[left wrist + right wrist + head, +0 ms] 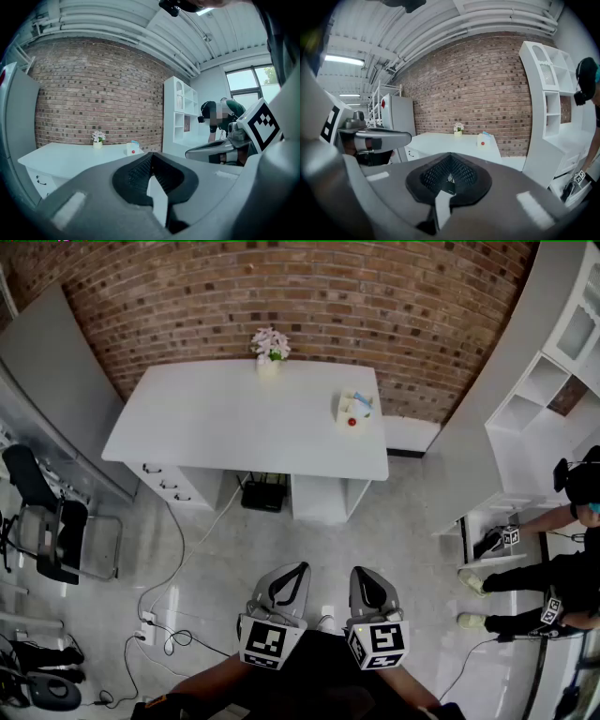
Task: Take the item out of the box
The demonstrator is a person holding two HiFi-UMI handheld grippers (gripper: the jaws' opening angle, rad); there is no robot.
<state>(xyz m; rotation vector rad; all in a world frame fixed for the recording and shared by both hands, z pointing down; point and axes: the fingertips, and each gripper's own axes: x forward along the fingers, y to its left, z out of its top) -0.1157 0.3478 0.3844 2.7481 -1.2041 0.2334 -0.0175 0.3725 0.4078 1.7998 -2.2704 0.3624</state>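
A small white box (pixel 354 410) with a red item at its front stands near the right end of the white desk (pixel 234 418). The box also shows far off in the left gripper view (pixel 132 149) and in the right gripper view (pixel 485 139). My left gripper (pixel 292 570) and right gripper (pixel 367 574) hang side by side close to my body, well short of the desk. The left gripper's jaws (pixel 150 157) meet with nothing between them. The right gripper (pixel 450 159) is also shut and empty.
A pot of flowers (pixel 269 350) sits at the desk's back edge. A black device (pixel 264 493) and cables (pixel 169 615) lie under and before the desk. A black chair (pixel 47 521) stands left, white shelves (pixel 553 381) right, with another person (pixel 562 587) crouched below them.
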